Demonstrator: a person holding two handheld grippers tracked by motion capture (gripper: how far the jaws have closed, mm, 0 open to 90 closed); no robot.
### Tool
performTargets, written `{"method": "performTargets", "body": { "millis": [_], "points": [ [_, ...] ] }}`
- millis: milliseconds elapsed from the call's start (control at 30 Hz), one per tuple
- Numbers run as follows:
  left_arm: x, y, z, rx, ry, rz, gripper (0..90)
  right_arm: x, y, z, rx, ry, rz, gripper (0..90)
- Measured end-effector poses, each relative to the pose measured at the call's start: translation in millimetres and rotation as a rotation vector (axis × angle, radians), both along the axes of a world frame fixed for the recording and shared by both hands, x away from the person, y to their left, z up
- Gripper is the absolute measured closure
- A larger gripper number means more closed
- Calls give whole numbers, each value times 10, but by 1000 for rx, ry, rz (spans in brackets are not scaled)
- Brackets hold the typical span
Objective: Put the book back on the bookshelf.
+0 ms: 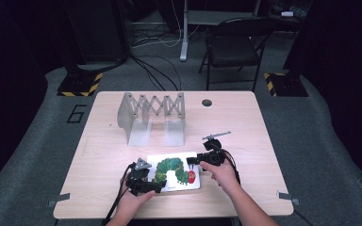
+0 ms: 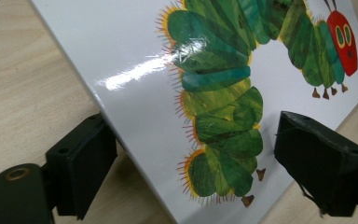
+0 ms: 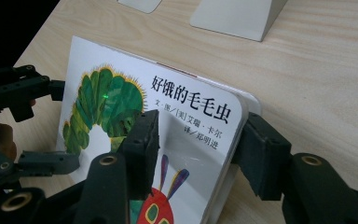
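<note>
Book: a white picture book [image 1: 174, 172] with a green caterpillar on its cover lies near the table's near edge, between the two tongs; seen from the right gripper's camera, its corner looks lifted off the wood [image 3: 121, 107].
Right gripper: the right gripper [image 1: 194, 161] pinches the book's right-hand corner by its thickness, one jaw on the cover, the other behind the back board, near the printed title.
Left gripper: the left gripper [image 1: 158, 186] stands at the opposite, near-left corner with its jaws spread; in its own view the book's edge passes between them [image 2: 191, 130], and neither pad can be seen pressing on the cover.
Key relation: the book's long axis runs from one tong to the other, so each holds an end; the right hand already has its grip, the left is just as near but has not closed.
Likely step: raising the book off the table, probably to stand it in the rack, which calls for the left jaws to close on their corner or stay clear.
Rack: a grey expanding bookend rack [image 1: 153, 115] stands beyond both tongs, well apart, toward the table's far side.
Table: a pale wooden table [image 1: 245, 122], bare to the right of the right gripper.
Risk: held by one corner, the glossy board may swing or slip.
</note>
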State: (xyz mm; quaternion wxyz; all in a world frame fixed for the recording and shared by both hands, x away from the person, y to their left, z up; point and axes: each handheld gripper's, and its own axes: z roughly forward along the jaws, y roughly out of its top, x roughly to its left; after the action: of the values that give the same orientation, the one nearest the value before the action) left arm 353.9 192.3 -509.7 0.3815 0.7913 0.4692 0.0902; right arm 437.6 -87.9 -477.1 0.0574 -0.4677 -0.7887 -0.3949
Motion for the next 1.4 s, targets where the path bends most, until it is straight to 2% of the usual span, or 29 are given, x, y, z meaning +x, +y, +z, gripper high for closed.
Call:
{"method": "performTargets", "body": {
  "millis": [100,200,267,333,367,400,500,600,633,733,767,800,867,1100,1200,1400],
  "points": [
    [10,16,16,1,10,-10,164,0,-7,5,-2,-3,5,526],
    [7,-4,16,-10,12,11,167,-3,-7,10,-2,2,4,526],
    [19,6,22,-2,8,6,174,-4,-6,13,-2,2,3,525],
    [19,3,30,-16,19,16,186,-5,-10,18,-3,1,4,527],
    [28,17,42,-6,20,5,192,-5,-13,20,-5,-2,5,528],
    [33,18,41,-3,8,9,202,-5,-14,23,-5,-6,4,528],
    [31,10,61,-18,17,34,224,-14,-11,43,-4,-2,0,528],
    [44,27,89,-15,16,30,258,-22,-15,69,-5,-10,-2,531],
    [43,24,102,-15,11,41,267,-21,-19,75,-6,-17,2,535],
    [55,51,145,8,5,20,303,-36,-23,114,0,-20,-4,542],
    [50,41,150,4,-6,35,312,-37,-25,120,2,-26,-2,543],
    [55,56,167,13,-4,21,323,-42,-31,136,4,-27,-2,545],
    [55,59,185,17,-14,26,344,-49,-35,154,10,-31,-5,549],
    [66,85,250,9,-32,44,429,-72,-49,229,15,-58,-5,562],
    [71,103,284,8,-33,32,470,-77,-64,260,24,-72,-8,570],
    [69,77,322,18,-59,40,490,-100,-66,309,17,-92,-11,571]
  ]
}}
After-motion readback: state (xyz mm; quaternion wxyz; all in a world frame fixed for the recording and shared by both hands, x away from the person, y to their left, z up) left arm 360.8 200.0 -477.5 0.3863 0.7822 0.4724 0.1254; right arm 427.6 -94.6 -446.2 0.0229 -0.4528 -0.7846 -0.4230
